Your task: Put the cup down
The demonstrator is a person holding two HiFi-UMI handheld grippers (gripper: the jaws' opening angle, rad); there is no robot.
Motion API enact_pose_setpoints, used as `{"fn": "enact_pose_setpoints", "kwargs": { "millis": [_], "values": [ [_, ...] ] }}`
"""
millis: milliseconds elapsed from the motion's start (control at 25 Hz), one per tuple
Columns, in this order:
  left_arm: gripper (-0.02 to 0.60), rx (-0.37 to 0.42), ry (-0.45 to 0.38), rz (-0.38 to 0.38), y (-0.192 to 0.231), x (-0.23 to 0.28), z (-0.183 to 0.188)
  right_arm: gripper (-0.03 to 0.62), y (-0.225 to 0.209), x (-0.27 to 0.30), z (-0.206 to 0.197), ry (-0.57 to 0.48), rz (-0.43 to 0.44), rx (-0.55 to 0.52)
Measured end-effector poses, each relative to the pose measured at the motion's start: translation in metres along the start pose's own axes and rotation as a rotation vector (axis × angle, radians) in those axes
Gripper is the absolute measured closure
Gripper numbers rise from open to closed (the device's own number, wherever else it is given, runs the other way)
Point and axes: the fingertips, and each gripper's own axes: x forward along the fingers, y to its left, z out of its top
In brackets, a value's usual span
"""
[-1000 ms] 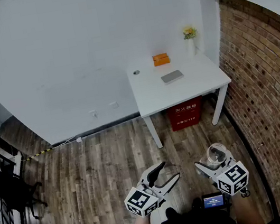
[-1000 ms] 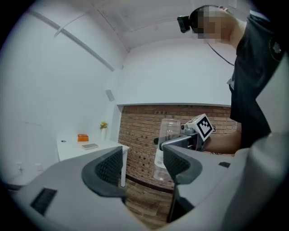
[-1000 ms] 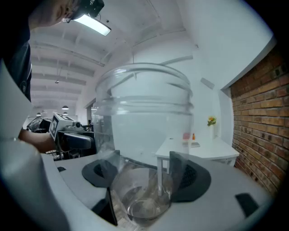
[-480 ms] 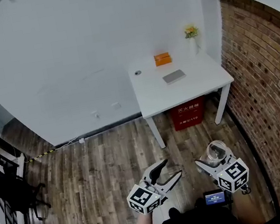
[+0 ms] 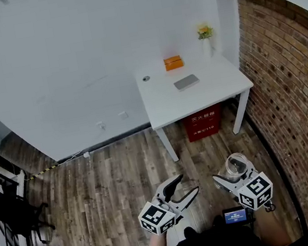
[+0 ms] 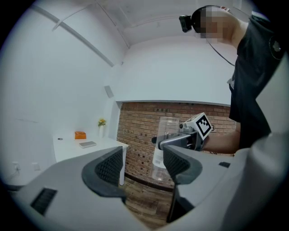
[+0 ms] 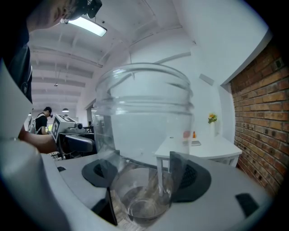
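Wooden floor spans the lower half of the head view, with a black rack at its far left edge

Left gripper: held low over the floor in front of the person, jaws spread apart with nothing between them. The left gripper view shows the same bare gap, and beyond it the cup and the right gripper further off

Worktop: white, on legs, standing against the white wall and well apart from both grippers. It carries a small disc, an orange box, a grey slab and, at the back right corner, a vase with yellow flowers. A red box stands on the floor beneath it

Cup: clear, upright, mouth upward, held in the air above the floor and resting on no surface, well apart from the worktop

Right gripper: jaws closed on the lower part of the cup, one pad on each side. In the right gripper view the cup fills the middle of the picture and its base sits between the two pads

Brick wall closes the scene on the right
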Motion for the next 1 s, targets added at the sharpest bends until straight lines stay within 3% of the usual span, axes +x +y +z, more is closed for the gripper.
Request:
{"fn": "enact_pose_setpoints", "kwargs": {
  "millis": [640, 1000],
  "values": [
    [0.308, 0.002, 0.022, 0.010, -0.009, 0.055, 0.006, 0.233, -0.055, -0.019, -0.003, -0.034, 0.015, 0.060],
    [0.310, -0.004, 0.003, 0.117, -0.002, 0.074, 0.009, 0.233, -0.092, -0.028, -0.015, -0.042, 0.034, 0.121]
  ]
}}
